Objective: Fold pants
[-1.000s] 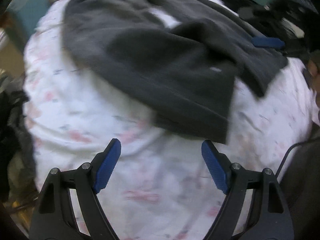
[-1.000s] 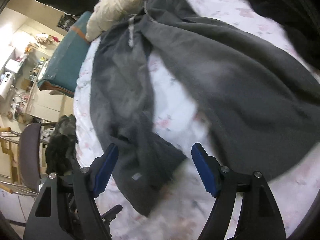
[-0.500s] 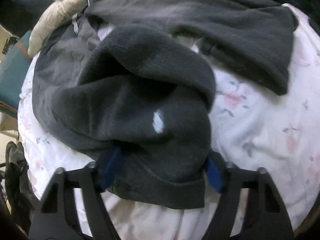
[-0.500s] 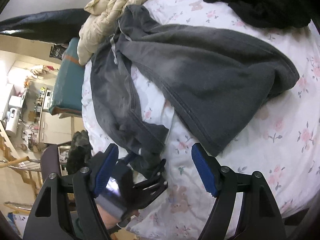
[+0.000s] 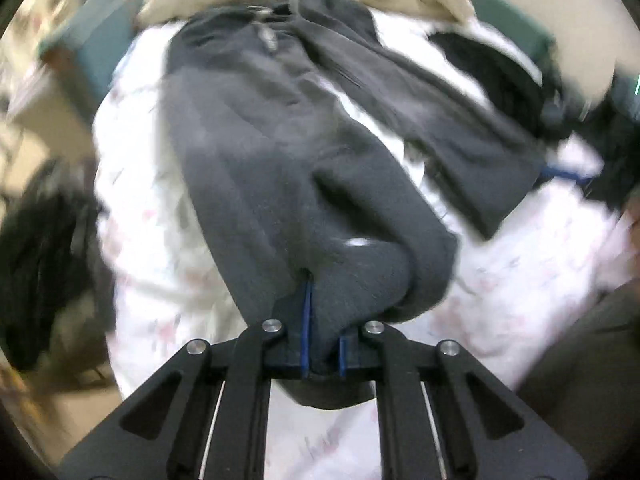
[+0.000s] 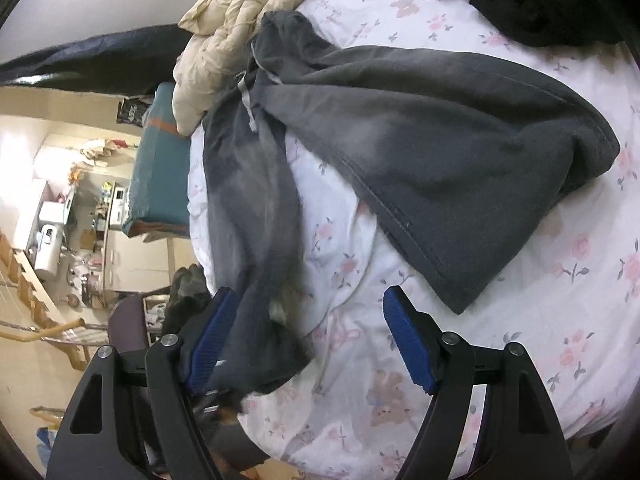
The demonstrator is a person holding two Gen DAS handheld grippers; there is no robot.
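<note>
Step in hand, leg gather: left tool (image 5: 322,334) just closed, pinching grey pants (image 5: 280,168) cuff; right tool (image 6: 316,340) wide, empty, next owing the far cuff.

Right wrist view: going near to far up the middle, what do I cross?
Right gripper, floral bedsheet, grey pants, cream quilt.
</note>
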